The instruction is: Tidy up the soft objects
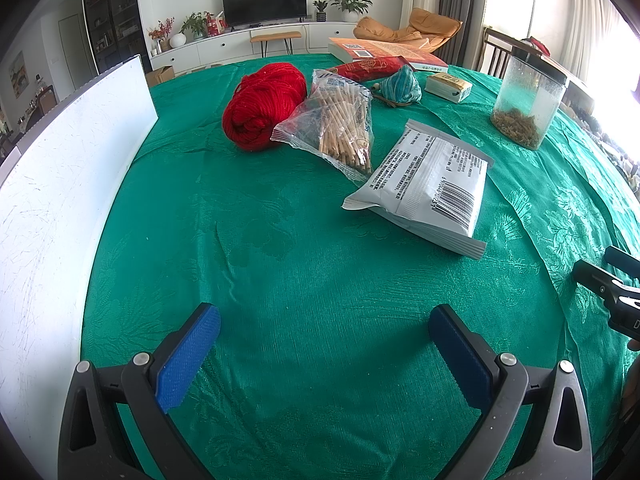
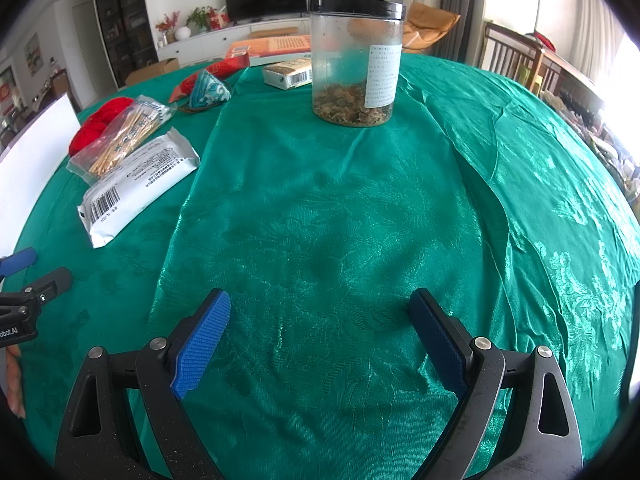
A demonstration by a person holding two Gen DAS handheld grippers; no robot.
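Note:
A red yarn ball (image 1: 262,106) lies on the green tablecloth (image 1: 280,280), next to a clear bag of wooden sticks (image 1: 340,124) and a grey-white snack pouch (image 1: 428,188). A blue-green patterned cloth pouch (image 1: 400,86) lies further back. My left gripper (image 1: 324,320) is open and empty, low over bare cloth, well short of them. My right gripper (image 2: 320,312) is open and empty over the cloth (image 2: 320,220). In the right wrist view the yarn (image 2: 94,126), sticks (image 2: 122,138), snack pouch (image 2: 132,184) and cloth pouch (image 2: 208,90) lie at the left.
A white board (image 1: 60,200) stands along the table's left. A clear jar with a black lid (image 2: 356,60) holds dried bits. A small paper box (image 2: 288,72), a book (image 1: 384,52) and a red packet (image 1: 368,68) lie at the back. Chairs stand at the right.

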